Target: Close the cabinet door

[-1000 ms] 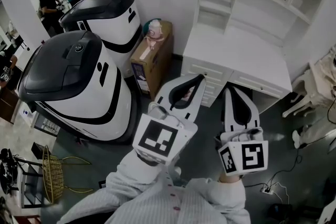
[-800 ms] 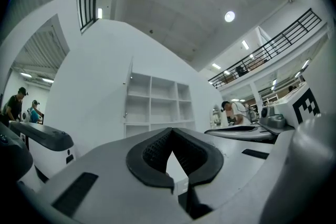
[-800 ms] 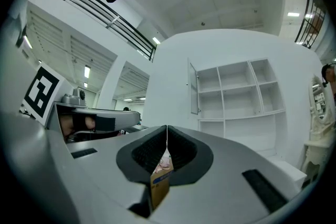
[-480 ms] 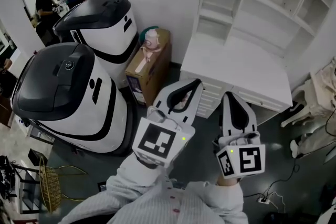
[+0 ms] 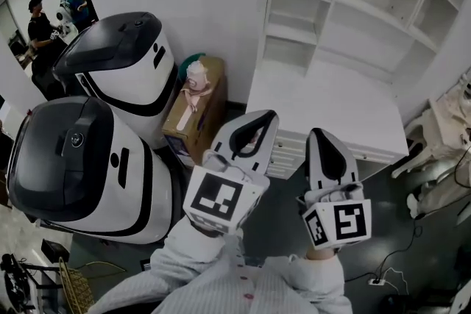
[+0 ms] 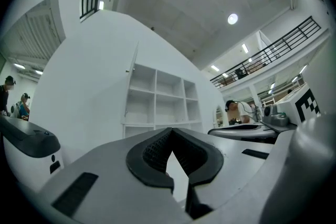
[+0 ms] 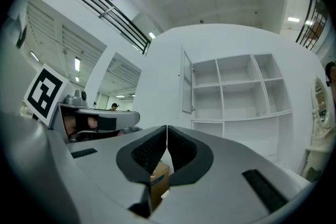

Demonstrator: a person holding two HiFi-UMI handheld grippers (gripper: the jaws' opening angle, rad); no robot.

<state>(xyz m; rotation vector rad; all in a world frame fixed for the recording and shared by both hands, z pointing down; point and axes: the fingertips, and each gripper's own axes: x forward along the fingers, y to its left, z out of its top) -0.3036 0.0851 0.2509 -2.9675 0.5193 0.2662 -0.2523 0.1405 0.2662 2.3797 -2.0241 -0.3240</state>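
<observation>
While left claw (image 5: 269, 115) and right claw (image 5: 321, 132) sit closed, empty, a box (image 5: 188, 126) flanks the cabinet (image 5: 327, 101).

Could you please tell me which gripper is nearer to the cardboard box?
Left. In the head view, the left gripper is just right of the cardboard box; the right gripper is farther right again.
</observation>
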